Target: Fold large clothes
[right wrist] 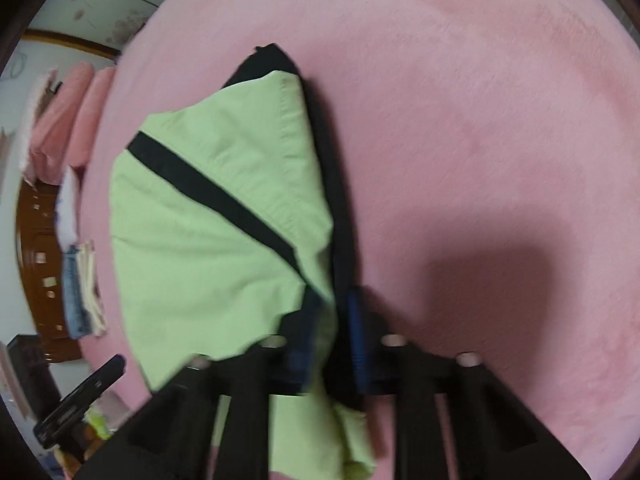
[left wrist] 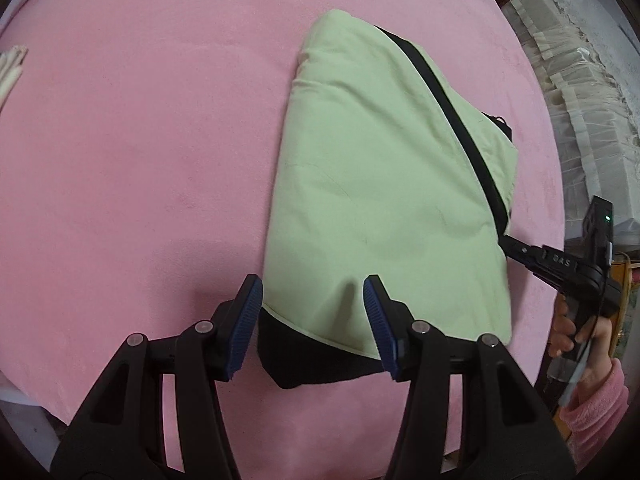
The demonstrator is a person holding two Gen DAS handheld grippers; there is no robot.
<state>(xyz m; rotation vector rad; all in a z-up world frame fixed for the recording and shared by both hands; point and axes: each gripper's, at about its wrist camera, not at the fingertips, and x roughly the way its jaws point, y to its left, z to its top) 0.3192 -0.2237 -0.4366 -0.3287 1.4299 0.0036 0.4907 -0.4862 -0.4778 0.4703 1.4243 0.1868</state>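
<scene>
Garment edge between left tool fingers

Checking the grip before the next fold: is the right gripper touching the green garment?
Touching. In the right wrist view the right gripper is shut on a bunched edge of the green garment, with cloth pinched between its blue pads.

"DAS" on right hand-held gripper

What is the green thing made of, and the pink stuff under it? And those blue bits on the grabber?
Green garment: looks like thin woven cloth, matte, with soft creases and stitched black trim. Pink cover: seems fuzzy fleece or plush, its surface slightly mottled. Blue pads on the left hand-held gripper: probably rubber, finely ribbed, on hard black plastic-looking fingers.
</scene>
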